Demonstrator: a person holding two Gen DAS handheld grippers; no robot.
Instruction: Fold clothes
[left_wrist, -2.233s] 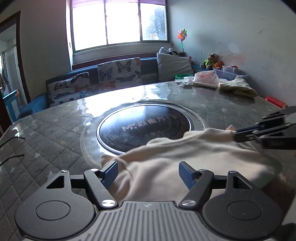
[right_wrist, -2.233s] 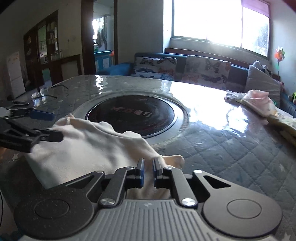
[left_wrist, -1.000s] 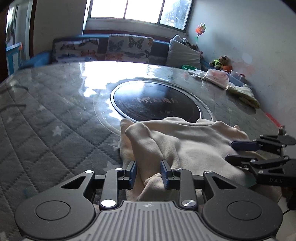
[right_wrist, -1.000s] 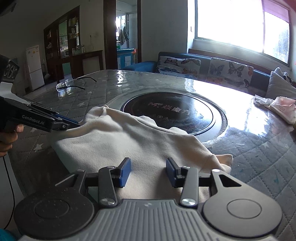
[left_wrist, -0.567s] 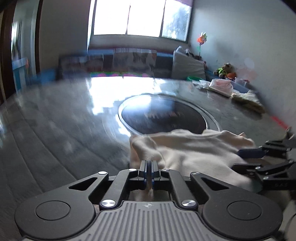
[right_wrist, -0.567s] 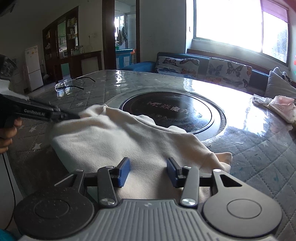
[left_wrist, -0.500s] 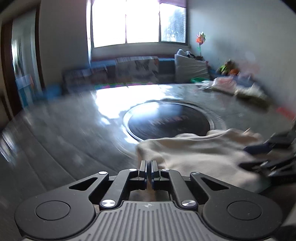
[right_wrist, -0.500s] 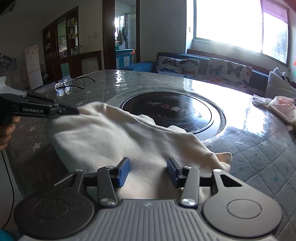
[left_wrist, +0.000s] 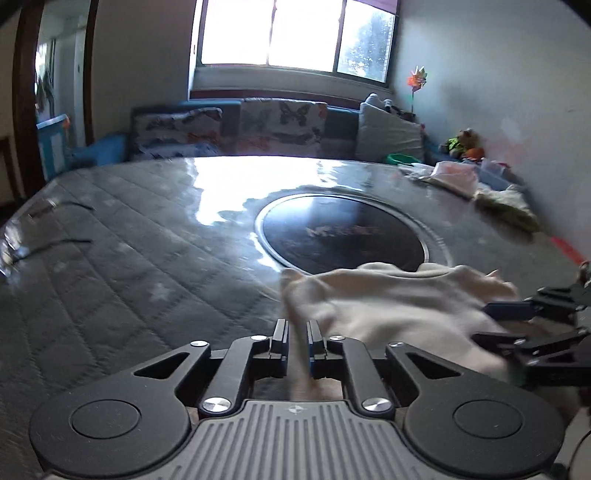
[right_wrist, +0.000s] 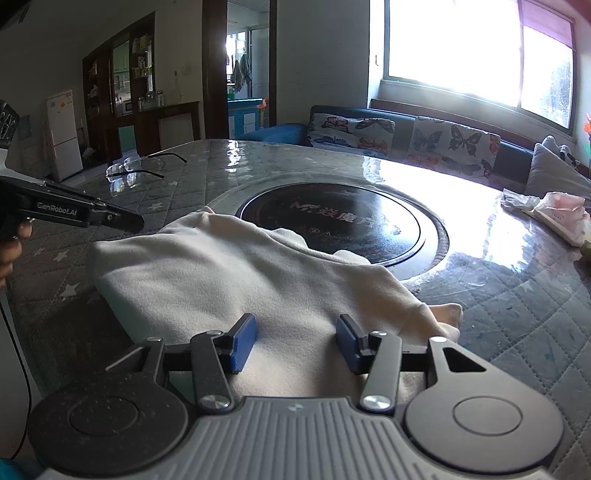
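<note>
Softly rumpled cream fleece garment (right_wrist: 236, 273) — on glossy quilted table (right_wrist: 517, 306).

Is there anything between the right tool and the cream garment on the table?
Nothing visible. The right tool hangs open directly over the garment, its fingers spread above the cloth. The glasses lie farther back on the table, off to the left.

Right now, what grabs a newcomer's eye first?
The cream garment bunched at the table's near edge, overlapping the black round cooktop. The right tongs hover open over it; the left tongs, slightly parted, sit at its corner. Eyeglasses lie far left.
</note>
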